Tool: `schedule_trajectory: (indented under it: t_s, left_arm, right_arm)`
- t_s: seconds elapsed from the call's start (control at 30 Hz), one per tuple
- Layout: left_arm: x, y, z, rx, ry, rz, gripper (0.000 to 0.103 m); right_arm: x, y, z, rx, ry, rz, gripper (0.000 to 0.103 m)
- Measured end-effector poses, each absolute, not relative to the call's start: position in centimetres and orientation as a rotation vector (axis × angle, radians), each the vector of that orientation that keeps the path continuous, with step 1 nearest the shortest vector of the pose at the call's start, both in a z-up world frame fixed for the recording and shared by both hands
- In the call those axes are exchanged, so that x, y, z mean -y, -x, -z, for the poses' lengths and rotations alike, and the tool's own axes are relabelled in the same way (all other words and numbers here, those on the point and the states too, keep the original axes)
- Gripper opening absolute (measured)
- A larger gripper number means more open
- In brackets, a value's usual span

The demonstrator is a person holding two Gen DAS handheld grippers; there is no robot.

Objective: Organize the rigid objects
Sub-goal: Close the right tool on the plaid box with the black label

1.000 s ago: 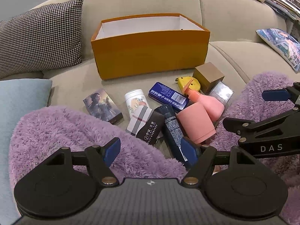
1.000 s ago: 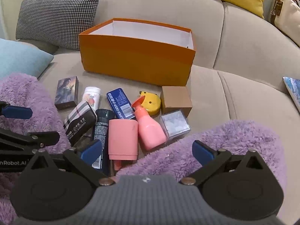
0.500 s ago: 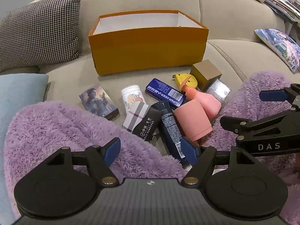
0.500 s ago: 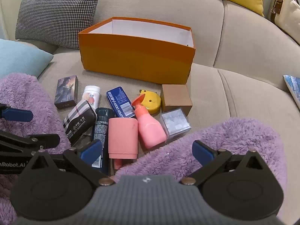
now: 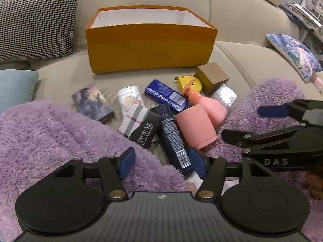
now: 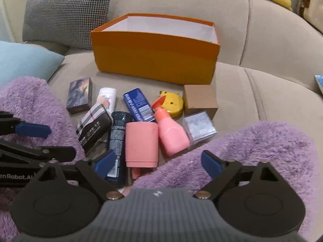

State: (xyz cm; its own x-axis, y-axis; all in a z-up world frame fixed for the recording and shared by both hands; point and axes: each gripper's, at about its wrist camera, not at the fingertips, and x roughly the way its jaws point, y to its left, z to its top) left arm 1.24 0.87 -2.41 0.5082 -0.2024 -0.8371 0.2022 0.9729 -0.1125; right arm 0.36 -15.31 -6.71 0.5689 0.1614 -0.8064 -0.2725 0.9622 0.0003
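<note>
An open orange box (image 5: 149, 46) (image 6: 155, 58) stands on the beige sofa. In front of it lie several small items: a pink cup (image 5: 194, 128) (image 6: 141, 143), a pink spray bottle (image 6: 171, 135), a dark blue can (image 5: 173, 139), a blue tin (image 5: 165, 95), a plaid case (image 5: 139, 125), a white jar (image 5: 130, 97), a picture box (image 5: 91, 100), a yellow tape measure (image 6: 172, 103), a brown cube (image 6: 199, 99) and a clear box (image 6: 199, 127). My left gripper (image 5: 162, 162) is open and empty near the can's end. My right gripper (image 6: 158, 162) is open and empty just before the cup.
A fluffy purple blanket (image 5: 50, 133) (image 6: 252, 151) flanks the items on both sides. A houndstooth cushion (image 5: 38, 18) and a light blue cushion (image 6: 24, 60) lie at the left. A printed cushion (image 5: 292, 56) lies at the right.
Both grippers have shifted a little, the right view swinging so the box and items sit further right in it. Both stay open; nothing was picked up.
</note>
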Motion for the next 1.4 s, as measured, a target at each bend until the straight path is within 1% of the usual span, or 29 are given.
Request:
schedule_trajectory:
  t_s: [0.07,0.1,0.17,0.2,0.27,0.3,0.37,0.4,0.47,0.5,0.53,0.73,0.87,1.0,1.07,1.1,1.13,1.17,1.2,1.33,1.37,1.4]
  left_arm:
    - [-1.0,-1.5,2.4,-1.007,0.023,0.265,0.063]
    - [-1.2,-1.6,2.5,-1.006,0.036,0.271,0.060]
    - [-1.3,-1.9,2.6,-1.007,0.056,0.282,0.056]
    - [-1.3,-2.1,2.6,-1.008,0.061,0.285,0.054]
    - [-1.4,-2.6,2.8,-1.015,0.061,0.291,0.046]
    - [-1.5,-2.9,2.9,-1.021,0.057,0.291,0.040]
    - [-1.7,-3.6,3.2,-1.031,0.046,0.286,0.034]
    - [-1.9,-3.9,3.2,-1.036,0.041,0.286,0.030]
    - [-2.4,-4.8,3.4,-1.049,0.031,0.278,0.027]
    - [-2.6,-5.1,3.5,-1.054,0.030,0.278,0.025]
    - [-2.9,-5.6,3.6,-1.061,0.028,0.277,0.024]
    - [-4.3,-8.6,4.3,-1.111,0.018,0.290,0.024]
    - [-5.1,-10.4,4.3,-1.141,-0.012,0.316,0.025]
    - [-5.8,-11.4,4.8,-1.170,-0.030,0.332,0.030]
    - [-5.8,-11.8,5.5,-1.194,-0.054,0.346,0.036]
    - [-5.8,-12.0,5.8,-1.206,-0.060,0.358,0.042]
    - [-5.8,-12.2,6.2,-1.218,-0.065,0.376,0.047]
    - [-5.7,-12.4,6.5,-1.228,-0.068,0.401,0.049]
    - [-5.6,-12.7,6.8,-1.236,-0.073,0.425,0.053]
    - [-5.1,-13.9,8.3,-1.277,-0.114,0.441,0.053]
    - [-4.8,-14.3,8.7,-1.293,-0.125,0.443,0.055]
    - [-4.7,-14.6,8.9,-1.305,-0.125,0.454,0.060]
  right_arm:
    - [15.2,-0.6,7.0,-0.946,0.121,-0.273,0.072]
    - [15.2,-0.7,7.2,-0.956,0.114,-0.281,0.070]
    - [15.3,-1.0,7.5,-0.972,0.102,-0.293,0.059]
    - [15.3,-1.2,7.6,-0.980,0.094,-0.303,0.057]
    - [15.2,-1.5,7.8,-0.986,0.079,-0.331,0.048]
    - [15.0,-1.8,7.9,-0.991,0.072,-0.351,0.046]
    - [14.6,-2.3,8.2,-1.004,0.059,-0.393,0.034]
    - [14.4,-2.7,8.3,-1.014,0.052,-0.412,0.031]
    - [13.8,-3.3,8.6,-1.029,0.047,-0.441,0.026]
    - [13.5,-3.7,8.7,-1.034,0.046,-0.454,0.024]
    - [13.2,-4.1,8.8,-1.039,0.043,-0.466,0.024]
    - [11.4,-7.4,9.3,-1.080,-0.005,-0.516,0.024]
    - [10.0,-9.8,9.9,-1.129,-0.057,-0.543,0.027]
    - [8.4,-11.0,11.0,-1.167,-0.045,-0.552,0.026]
    - [8.1,-11.4,11.5,-1.177,-0.029,-0.542,0.027]
    - [8.2,-11.6,11.8,-1.185,-0.031,-0.540,0.026]
    - [8.5,-11.7,11.9,-1.186,-0.041,-0.541,0.024]
    - [8.8,-11.9,11.9,-1.188,-0.049,-0.543,0.018]
    - [8.9,-12.2,12.1,-1.190,-0.052,-0.537,0.014]
    - [9.3,-12.7,12.2,-1.199,-0.089,-0.540,0.012]
    - [9.2,-12.7,12.1,-1.198,-0.083,-0.539,0.011]
    - [9.1,-12.6,12.0,-1.191,-0.069,-0.532,0.011]
